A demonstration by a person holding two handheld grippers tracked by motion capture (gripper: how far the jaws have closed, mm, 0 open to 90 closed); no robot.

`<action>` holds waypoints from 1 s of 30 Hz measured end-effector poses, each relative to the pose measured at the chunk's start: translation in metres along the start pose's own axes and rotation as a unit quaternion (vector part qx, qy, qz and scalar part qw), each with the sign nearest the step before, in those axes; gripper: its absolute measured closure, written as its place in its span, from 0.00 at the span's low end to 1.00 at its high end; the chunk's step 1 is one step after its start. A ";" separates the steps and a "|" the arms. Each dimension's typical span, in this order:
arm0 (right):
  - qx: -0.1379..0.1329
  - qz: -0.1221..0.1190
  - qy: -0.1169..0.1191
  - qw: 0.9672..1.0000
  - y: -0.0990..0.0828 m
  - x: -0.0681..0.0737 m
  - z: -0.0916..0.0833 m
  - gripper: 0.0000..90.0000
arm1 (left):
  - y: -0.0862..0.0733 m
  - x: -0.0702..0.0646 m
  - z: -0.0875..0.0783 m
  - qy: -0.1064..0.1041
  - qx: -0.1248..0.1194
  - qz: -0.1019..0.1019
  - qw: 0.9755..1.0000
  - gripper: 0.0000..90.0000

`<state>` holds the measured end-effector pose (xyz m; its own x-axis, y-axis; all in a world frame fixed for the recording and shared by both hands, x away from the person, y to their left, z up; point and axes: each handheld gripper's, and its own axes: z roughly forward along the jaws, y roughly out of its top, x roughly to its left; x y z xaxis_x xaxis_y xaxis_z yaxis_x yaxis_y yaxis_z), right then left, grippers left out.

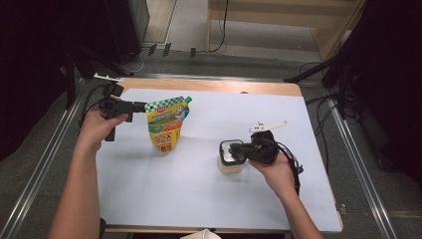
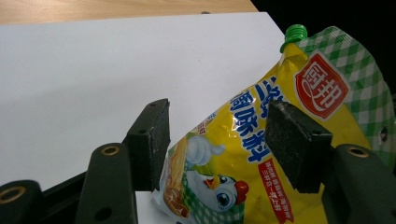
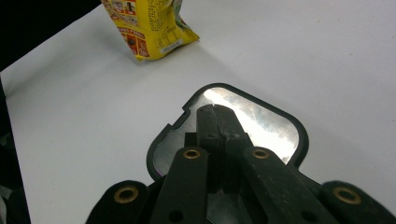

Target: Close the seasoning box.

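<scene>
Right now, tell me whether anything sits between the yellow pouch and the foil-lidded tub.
Nothing visible does. The yellow pouch stands upright in the left tongs, and the foil-lidded tub sits to its right under the shut right tongs. Between them lies only bare white table cover.

Right gripper (image 3: 215, 114): both black jaws rising from the bottom edge, pads pressed flat together, nothing seen between them. Tips lying over a silver foil lid (image 3: 261, 123) with a raised black rim and a small notched tab at its left corner; contact with the foil not determinable. Foil reflective, lightly creased, bright patch near its far edge. Container body under the lid hidden. Lower part of a yellow printed pouch (image 3: 149, 29) at top left, well apart from the lid, bottom edge resting on the white table surface (image 3: 327, 56). Dark area beyond the surface's left edge.
</scene>
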<state>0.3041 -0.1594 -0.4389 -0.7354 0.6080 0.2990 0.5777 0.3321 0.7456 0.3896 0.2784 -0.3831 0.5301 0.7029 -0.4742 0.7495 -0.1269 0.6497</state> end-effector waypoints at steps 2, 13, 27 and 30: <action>0.000 -0.002 0.002 1.000 0.000 0.001 0.001 1.00 | 0.000 0.000 0.000 0.000 0.001 0.000 1.000 0.46; -0.005 -0.006 0.002 1.000 0.000 0.002 0.001 0.92 | 0.000 0.001 0.002 0.000 0.004 0.001 1.000 0.46; -0.019 -0.002 -0.020 1.000 -0.002 -0.009 -0.007 0.83 | -0.001 0.001 0.002 0.000 0.004 0.000 1.000 0.46; -0.024 -0.002 -0.024 0.999 -0.003 -0.013 -0.010 0.80 | -0.001 0.001 0.002 0.000 0.005 0.000 1.000 0.46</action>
<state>0.3082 -0.1751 -0.4391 -0.7192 0.6408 0.2686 0.5570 0.3005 0.7743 0.3904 0.2777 -0.3858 0.5300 0.7025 -0.4751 0.7538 -0.1336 0.6433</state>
